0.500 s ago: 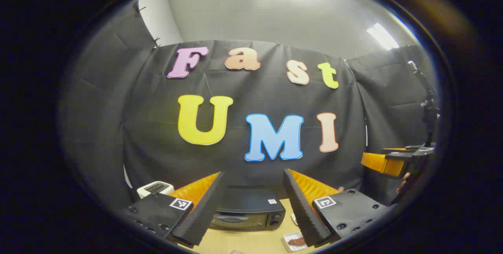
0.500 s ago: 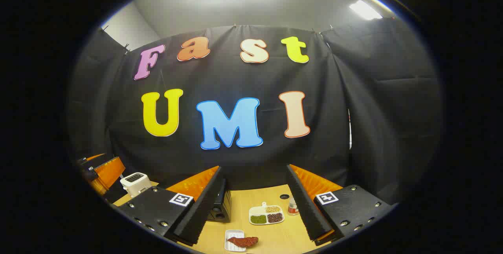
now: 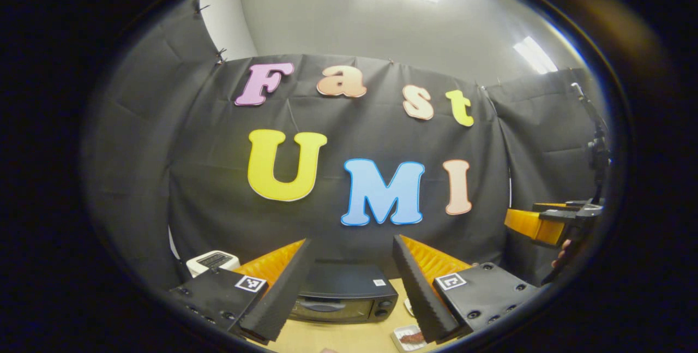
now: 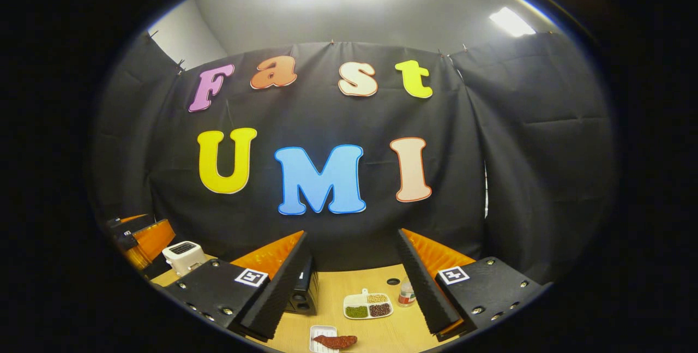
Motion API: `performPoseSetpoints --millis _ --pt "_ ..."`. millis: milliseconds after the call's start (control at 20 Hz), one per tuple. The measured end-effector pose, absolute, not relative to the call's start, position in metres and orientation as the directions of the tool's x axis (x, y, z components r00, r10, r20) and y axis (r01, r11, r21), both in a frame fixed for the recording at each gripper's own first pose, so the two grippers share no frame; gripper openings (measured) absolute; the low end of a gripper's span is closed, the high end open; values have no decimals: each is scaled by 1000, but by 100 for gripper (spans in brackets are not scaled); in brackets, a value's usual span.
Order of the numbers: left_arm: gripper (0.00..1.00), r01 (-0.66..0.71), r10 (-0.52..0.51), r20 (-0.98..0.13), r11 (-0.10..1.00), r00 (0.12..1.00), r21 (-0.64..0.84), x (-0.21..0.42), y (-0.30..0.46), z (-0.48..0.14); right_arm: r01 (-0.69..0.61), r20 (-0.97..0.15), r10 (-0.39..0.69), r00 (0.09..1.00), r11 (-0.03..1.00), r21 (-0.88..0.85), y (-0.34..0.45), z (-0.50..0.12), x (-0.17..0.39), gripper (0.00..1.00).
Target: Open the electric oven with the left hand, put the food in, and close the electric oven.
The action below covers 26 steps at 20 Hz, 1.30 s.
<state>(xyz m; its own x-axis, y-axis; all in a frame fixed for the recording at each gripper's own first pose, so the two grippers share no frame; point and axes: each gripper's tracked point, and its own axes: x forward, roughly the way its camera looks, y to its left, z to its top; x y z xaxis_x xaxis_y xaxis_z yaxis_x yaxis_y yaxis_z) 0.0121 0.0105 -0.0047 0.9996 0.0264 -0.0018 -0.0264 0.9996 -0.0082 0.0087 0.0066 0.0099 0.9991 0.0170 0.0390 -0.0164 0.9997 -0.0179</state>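
Two grippers held wide, empty: electric oven [image 3: 343, 299] lies at 12 o'clock between left gripper [image 3: 349, 293] fingers; right gripper [image 4: 349, 293] stands farther off.

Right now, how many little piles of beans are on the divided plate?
3. On the divided plate in the right gripper view: green beans at front left, pale beans at back right, dark beans at front right. The back-left section looks empty.
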Motion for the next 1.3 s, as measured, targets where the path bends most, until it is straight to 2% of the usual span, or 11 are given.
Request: performPoseSetpoints --millis 250,600,750,800,850,900,1050,1100,1150,1250,1300 --pt "97 -38 39 -51 999 998 15 18 5 -29 -57 21 57 998 998 -15 9 3 18 98" --pt "99 -92 92 -169 996 981 11 44 22 -109 -49 -16 49 999 999 -19 -8 -10 26 98" --pt "99 -91 88 -249 996 964 -1 71 28 -157 -36 -36 34 999 999 -33 -19 -16 29 98" --pt "95 -94 90 -273 996 958 -1 79 32 -174 -27 -43 26 999 999 -35 -24 -19 30 98" --pt "95 -101 97 -295 995 951 2 89 39 -189 -18 -51 16 999 999 -37 -28 -21 30 98" --pt "99 -104 99 -321 995 942 0 98 43 -205 -9 -60 7 998 999 -38 -33 -23 29 98" --pt "97 -110 100 -391 994 915 -3 123 52 -248 20 -74 -24 997 998 -52 -47 -27 26 98" --pt "96 -112 106 -404 994 909 9 129 57 -259 29 -77 -34 996 998 -58 -51 -27 26 98" --pt "99 -110 111 -414 994 903 26 136 60 -270 39 -81 -44 996 997 -60 -55 -28 25 98" --pt "96 -103 116 -444 993 888 53 144 66 -292 50 -87 -55 995 997 -61 -58 -29 24 98" --pt "97 -102 119 -460 993 880 62 149 68 -301 57 -88 -63 994 996 -67 -59 -28 23 98"
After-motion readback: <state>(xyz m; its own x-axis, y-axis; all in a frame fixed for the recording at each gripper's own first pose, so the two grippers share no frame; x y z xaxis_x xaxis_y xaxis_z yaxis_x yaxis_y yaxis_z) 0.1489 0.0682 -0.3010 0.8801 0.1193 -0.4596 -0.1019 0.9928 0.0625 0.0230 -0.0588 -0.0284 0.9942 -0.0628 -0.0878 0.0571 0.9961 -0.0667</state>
